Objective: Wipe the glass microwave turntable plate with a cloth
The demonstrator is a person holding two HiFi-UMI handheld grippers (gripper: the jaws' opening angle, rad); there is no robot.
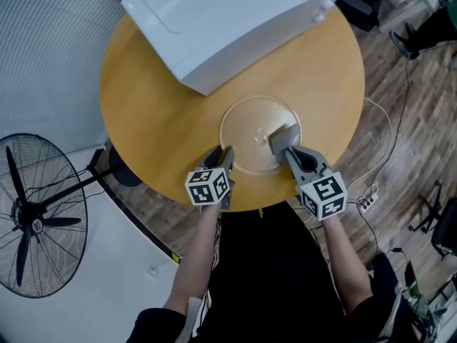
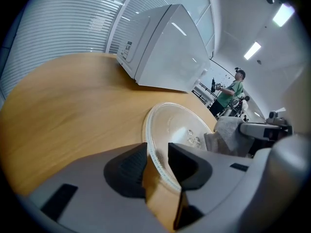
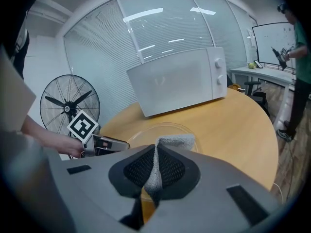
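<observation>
The clear glass turntable plate (image 1: 250, 131) lies flat on the round wooden table (image 1: 157, 106). My left gripper (image 1: 226, 153) sits at the plate's near-left rim. In the left gripper view it (image 2: 156, 154) is open, and the plate's rim (image 2: 153, 144) runs through the gap between the pads. My right gripper (image 1: 289, 143) is shut on a grey cloth (image 1: 280, 134) that rests on the plate's right part. The right gripper view shows the cloth (image 3: 170, 141) pinched between the dark pads (image 3: 172, 171), folded out over the plate (image 3: 141, 132).
A white microwave (image 1: 228, 20) stands at the back of the table, close behind the plate. A black pedestal fan (image 1: 28, 220) is on the floor at the left. Cables and a power strip (image 1: 368, 202) lie on the wooden floor at the right. A person (image 2: 228, 91) stands far off.
</observation>
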